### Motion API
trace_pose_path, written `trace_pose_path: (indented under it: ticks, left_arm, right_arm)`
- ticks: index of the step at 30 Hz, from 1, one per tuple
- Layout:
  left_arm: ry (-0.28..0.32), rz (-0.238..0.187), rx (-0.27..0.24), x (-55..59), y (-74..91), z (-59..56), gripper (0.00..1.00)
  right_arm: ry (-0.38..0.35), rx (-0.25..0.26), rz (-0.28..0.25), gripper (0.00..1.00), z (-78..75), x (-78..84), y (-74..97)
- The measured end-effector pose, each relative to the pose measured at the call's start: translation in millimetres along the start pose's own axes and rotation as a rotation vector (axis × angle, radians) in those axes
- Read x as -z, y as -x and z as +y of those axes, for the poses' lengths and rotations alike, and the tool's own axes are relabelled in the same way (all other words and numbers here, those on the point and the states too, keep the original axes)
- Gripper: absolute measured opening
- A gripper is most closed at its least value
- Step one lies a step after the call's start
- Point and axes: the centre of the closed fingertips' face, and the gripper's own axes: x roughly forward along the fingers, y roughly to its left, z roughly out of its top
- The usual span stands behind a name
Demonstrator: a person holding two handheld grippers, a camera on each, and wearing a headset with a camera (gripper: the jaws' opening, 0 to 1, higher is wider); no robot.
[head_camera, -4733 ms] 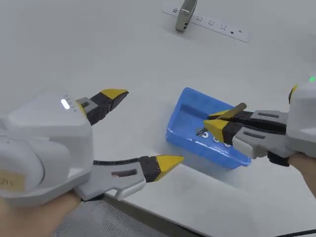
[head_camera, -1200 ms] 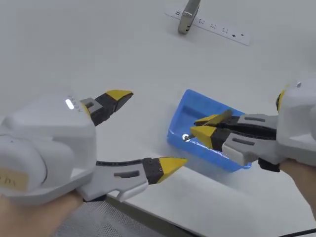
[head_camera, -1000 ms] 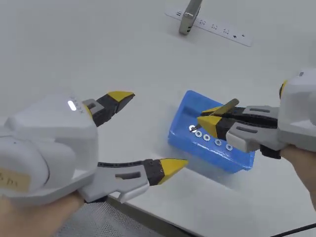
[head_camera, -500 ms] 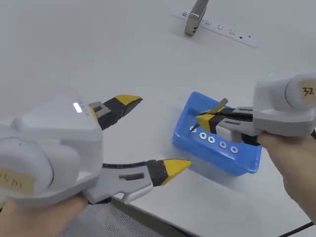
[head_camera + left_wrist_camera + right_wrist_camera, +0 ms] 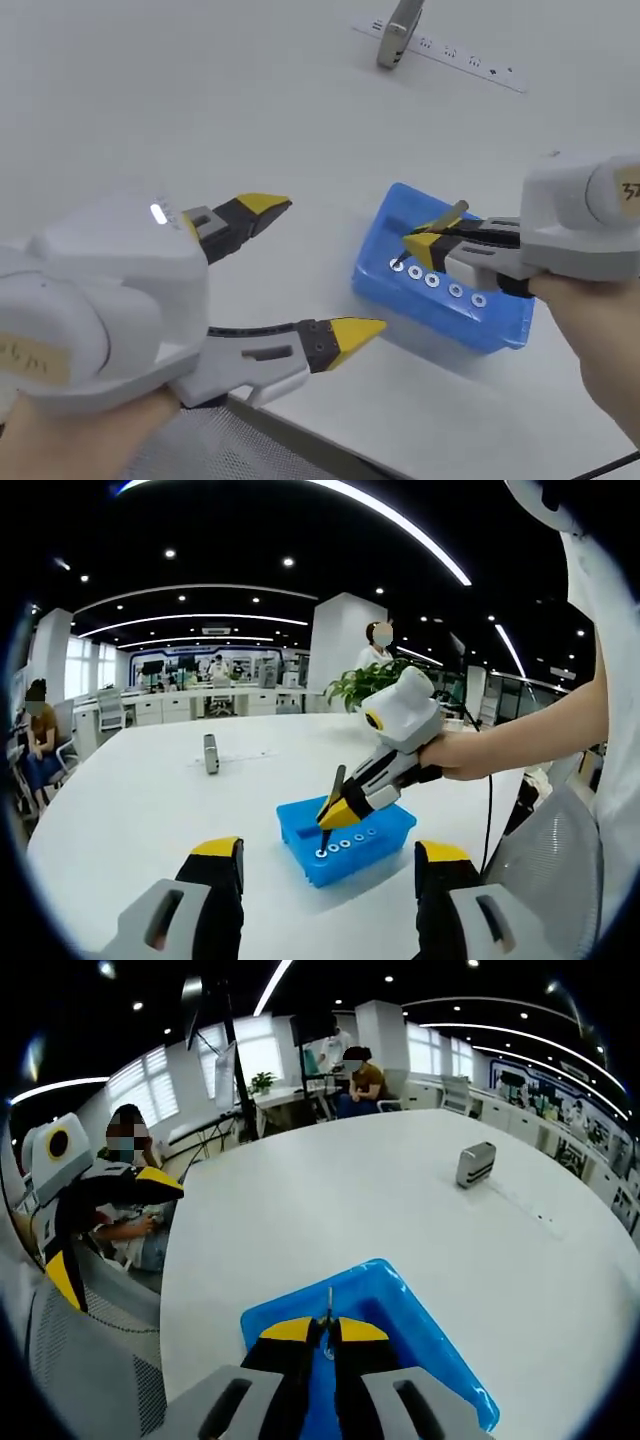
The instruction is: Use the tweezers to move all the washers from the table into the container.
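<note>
Tweezers [image 5: 452,213] gripped by right gripper [image 5: 420,243], jaws closed on them, tip over washers [image 5: 432,281] in blue container [image 5: 440,318], centre right; left gripper [image 5: 337,265], jaws wide open, lower left over worktop [image 5: 200,100]

white table [image 5: 150,90] with blue container [image 5: 432,312], power strip [image 5: 462,59]
</note>
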Motion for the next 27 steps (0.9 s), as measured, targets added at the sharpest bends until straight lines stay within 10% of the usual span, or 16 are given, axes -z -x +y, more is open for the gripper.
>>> trace_pose_path:
  ticks: [13,20,27]
  left_arm:
    - [-0.038,0.068,0.134,6.2,-5.1,-27.4,0.38]
    - [-0.19,0.184,0.334,20.1,-11.3,-62.3,0.07]
    - [-0.199,0.214,0.495,10.0,-30.7,-96.5,0.09]
  right_arm:
    - [0.162,-0.038,-0.035,0.03,42.2,7.3,59.1]
    - [0.272,-0.121,0.145,0.03,62.1,63.8,59.1]
    - [0.404,-0.154,0.277,0.03,70.6,94.5,54.2]
